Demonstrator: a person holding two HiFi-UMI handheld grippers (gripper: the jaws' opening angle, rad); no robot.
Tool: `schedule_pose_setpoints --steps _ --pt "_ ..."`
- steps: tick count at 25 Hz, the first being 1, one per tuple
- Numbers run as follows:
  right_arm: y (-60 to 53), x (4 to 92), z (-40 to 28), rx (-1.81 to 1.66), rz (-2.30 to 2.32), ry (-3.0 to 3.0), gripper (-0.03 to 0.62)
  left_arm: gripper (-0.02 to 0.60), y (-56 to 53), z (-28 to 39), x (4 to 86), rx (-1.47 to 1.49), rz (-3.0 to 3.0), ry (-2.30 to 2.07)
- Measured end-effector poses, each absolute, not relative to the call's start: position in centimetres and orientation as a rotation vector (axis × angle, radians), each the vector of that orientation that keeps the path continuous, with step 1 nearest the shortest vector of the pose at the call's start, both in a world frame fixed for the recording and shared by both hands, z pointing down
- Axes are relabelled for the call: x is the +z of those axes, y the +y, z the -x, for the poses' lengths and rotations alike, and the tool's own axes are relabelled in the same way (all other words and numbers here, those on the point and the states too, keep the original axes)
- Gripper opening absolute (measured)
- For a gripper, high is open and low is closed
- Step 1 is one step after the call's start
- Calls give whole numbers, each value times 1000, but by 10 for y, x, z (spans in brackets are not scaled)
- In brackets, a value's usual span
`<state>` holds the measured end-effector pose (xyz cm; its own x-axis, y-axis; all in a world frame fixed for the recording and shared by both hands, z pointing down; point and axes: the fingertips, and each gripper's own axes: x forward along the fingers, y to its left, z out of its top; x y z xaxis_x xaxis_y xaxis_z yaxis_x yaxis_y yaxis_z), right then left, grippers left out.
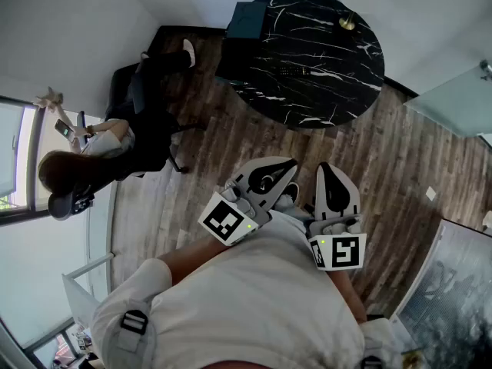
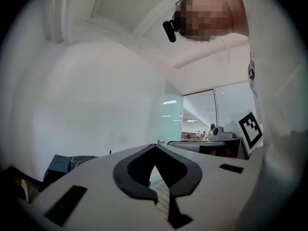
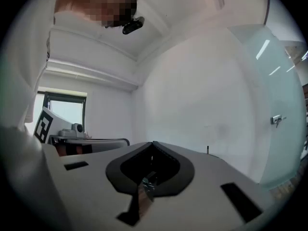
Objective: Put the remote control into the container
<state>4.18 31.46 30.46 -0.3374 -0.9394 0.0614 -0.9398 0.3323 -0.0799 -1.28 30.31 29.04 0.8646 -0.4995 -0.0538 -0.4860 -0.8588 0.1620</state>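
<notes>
Jaws closed tip to tip on left gripper (image 2: 155,147) and right gripper (image 3: 153,144), nothing between either pair. Head view: both grippers at lower centre, side by side, held at the person's chest, pointing up-frame. Wood floor (image 1: 223,141) fills mid-frame. Round black marble desk (image 1: 338,91) at upper centre, well apart from grippers. Seated second person (image 1: 115,148) at left edge. Teal container (image 1: 247,20) at desk's upper-left edge. Dark remote (image 1: 294,71) faint, near desk centre, outside container. Small gold thing (image 1: 347,23) at desk's upper right.
</notes>
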Motion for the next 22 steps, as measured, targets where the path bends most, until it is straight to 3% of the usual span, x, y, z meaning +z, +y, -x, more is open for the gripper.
schedule_pose_setpoints --steps 22 --pt "327 320 -94 254 -1753 -2667 11 6 318 -43 304 -119 -2868 -826"
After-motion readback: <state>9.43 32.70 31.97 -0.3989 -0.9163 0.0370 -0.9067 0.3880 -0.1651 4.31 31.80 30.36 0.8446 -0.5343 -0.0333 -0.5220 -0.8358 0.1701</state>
